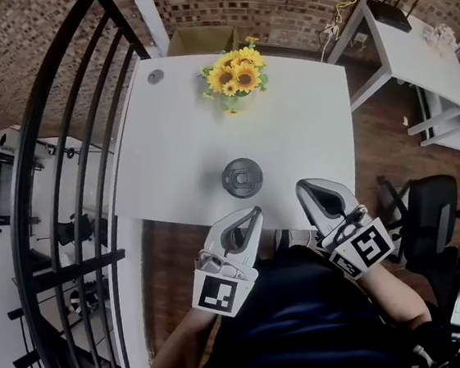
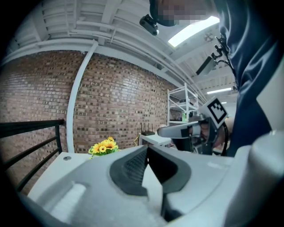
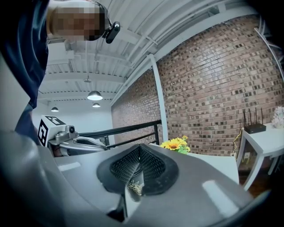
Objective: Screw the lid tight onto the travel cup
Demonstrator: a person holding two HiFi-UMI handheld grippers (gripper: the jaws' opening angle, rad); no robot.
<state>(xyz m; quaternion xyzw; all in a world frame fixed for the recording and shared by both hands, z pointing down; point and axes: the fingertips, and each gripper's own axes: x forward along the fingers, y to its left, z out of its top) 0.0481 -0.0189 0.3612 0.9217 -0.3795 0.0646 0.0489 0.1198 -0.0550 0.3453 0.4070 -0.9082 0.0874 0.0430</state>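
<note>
op: as far as i see from here, the travel cup (image 1: 242,177) stands upright near the front middle of the white table (image 1: 305,121), and a dark round lid (image 1: 242,173) seems to sit on its top.

sup: screwed tight alrdy?

op: cannot tell. from above a loose lid and a tight one look the same, so it fits both: lid only laid on, or lid turned to the end.

sup: grippers?

op: left gripper (image 1: 255,211) and right gripper (image 1: 302,186) both hv the jaws pressed together, w/ nothing between the pads. they hover at the near table edge, close to the cup but not touching it. sunflowers (image 1: 235,73) stand at the far side, well apart.
</note>
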